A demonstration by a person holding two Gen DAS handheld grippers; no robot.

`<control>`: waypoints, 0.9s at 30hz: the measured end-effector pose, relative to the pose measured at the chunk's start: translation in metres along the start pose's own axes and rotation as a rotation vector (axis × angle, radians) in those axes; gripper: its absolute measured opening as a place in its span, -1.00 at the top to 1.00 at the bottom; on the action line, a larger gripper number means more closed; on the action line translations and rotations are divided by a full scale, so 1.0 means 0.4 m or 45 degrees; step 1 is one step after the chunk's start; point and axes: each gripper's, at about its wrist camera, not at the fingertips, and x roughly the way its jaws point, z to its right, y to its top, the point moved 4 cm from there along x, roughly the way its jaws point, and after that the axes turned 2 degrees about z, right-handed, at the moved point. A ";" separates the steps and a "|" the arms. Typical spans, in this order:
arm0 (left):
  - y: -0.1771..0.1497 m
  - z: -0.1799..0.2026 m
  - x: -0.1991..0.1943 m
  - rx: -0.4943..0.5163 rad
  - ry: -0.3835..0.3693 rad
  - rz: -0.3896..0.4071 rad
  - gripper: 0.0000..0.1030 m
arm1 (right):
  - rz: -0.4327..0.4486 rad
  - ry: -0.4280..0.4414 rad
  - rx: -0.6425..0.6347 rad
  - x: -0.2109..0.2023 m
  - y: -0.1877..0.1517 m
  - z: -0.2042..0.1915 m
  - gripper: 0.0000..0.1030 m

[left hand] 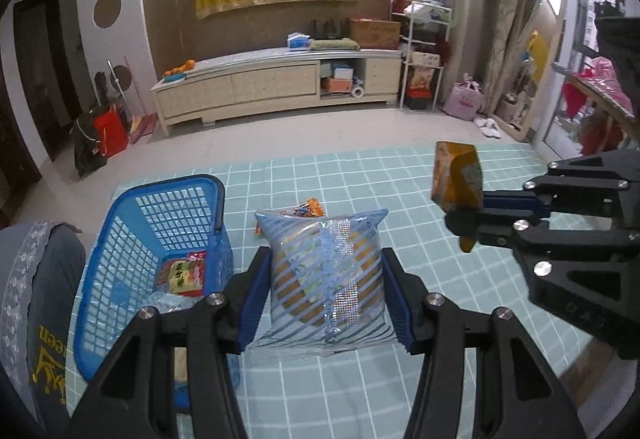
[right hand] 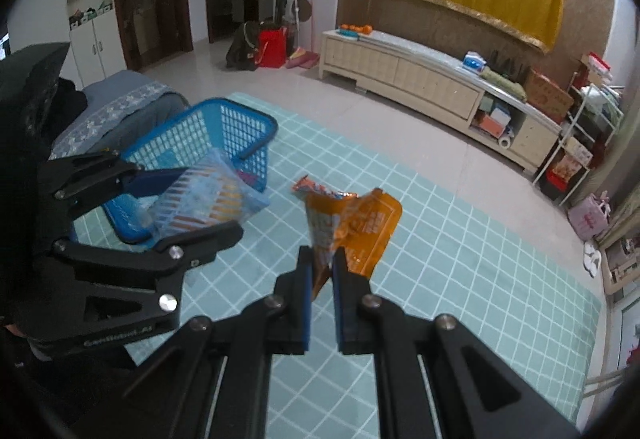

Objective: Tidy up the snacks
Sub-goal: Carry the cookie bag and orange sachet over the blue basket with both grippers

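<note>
My left gripper [left hand: 326, 299] is shut on a blue striped snack bag [left hand: 328, 275] and holds it above the checked cloth, just right of the blue basket [left hand: 120, 239]. The basket holds a red and yellow snack pack [left hand: 182, 273]. My right gripper [right hand: 322, 279] is shut on an orange snack bag [right hand: 352, 227], raised above the cloth; it also shows in the left wrist view [left hand: 458, 179]. Another orange snack pack [right hand: 320, 189] lies on the cloth behind it. The left gripper [right hand: 192, 199] with its striped bag [right hand: 208, 199] shows in the right wrist view, in front of the basket [right hand: 224, 131].
A teal checked cloth [left hand: 360, 379] covers the table. A grey cushioned seat [left hand: 36, 299] stands left of the basket. A long low cabinet [left hand: 276, 83] runs along the far wall, with a white rack [left hand: 424, 51] at its right.
</note>
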 end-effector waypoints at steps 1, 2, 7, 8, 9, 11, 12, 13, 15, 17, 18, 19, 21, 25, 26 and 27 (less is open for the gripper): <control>-0.003 -0.003 -0.020 0.008 -0.004 0.009 0.01 | 0.021 0.012 0.017 -0.014 0.001 -0.019 0.78; -0.006 -0.008 -0.041 0.019 -0.003 0.019 0.01 | 0.034 0.011 0.028 -0.025 0.003 -0.034 0.78; -0.016 -0.057 -0.115 0.026 -0.036 0.047 0.01 | 0.072 0.043 0.032 -0.050 0.024 -0.099 0.78; -0.018 -0.069 -0.126 0.020 -0.046 0.047 0.01 | 0.077 0.054 0.032 -0.051 0.032 -0.114 0.77; -0.017 -0.082 -0.137 0.015 -0.052 0.052 0.01 | 0.083 0.061 0.030 -0.051 0.039 -0.127 0.78; -0.015 -0.118 -0.158 0.013 -0.034 0.071 0.01 | 0.094 0.075 0.023 -0.052 0.053 -0.151 0.77; -0.011 -0.128 -0.161 0.014 -0.023 0.076 0.01 | 0.098 0.079 0.016 -0.050 0.060 -0.163 0.77; -0.009 -0.151 -0.170 0.014 -0.007 0.083 0.01 | 0.101 0.085 0.009 -0.050 0.064 -0.175 0.77; -0.010 -0.181 -0.179 0.012 0.012 0.089 0.01 | 0.104 0.094 -0.005 -0.044 0.077 -0.201 0.77; -0.007 -0.214 -0.186 0.019 0.041 0.096 0.01 | 0.106 0.102 -0.020 -0.035 0.092 -0.228 0.77; -0.006 -0.228 -0.188 0.024 0.058 0.096 0.01 | 0.108 0.109 -0.025 -0.025 0.105 -0.243 0.77; -0.004 -0.247 -0.187 0.035 0.075 0.096 0.01 | 0.111 0.120 -0.028 -0.018 0.113 -0.253 0.77; -0.002 -0.279 -0.181 0.042 0.101 0.092 0.01 | 0.106 0.142 -0.035 -0.002 0.126 -0.272 0.77; -0.003 -0.323 -0.173 0.054 0.122 0.080 0.01 | 0.080 0.147 -0.055 0.048 0.150 -0.301 0.77; -0.003 -0.331 -0.169 0.054 0.124 0.077 0.01 | 0.074 0.152 -0.053 0.058 0.154 -0.305 0.77; -0.003 -0.345 -0.159 0.051 0.122 0.065 0.01 | 0.069 0.161 -0.049 0.070 0.160 -0.312 0.77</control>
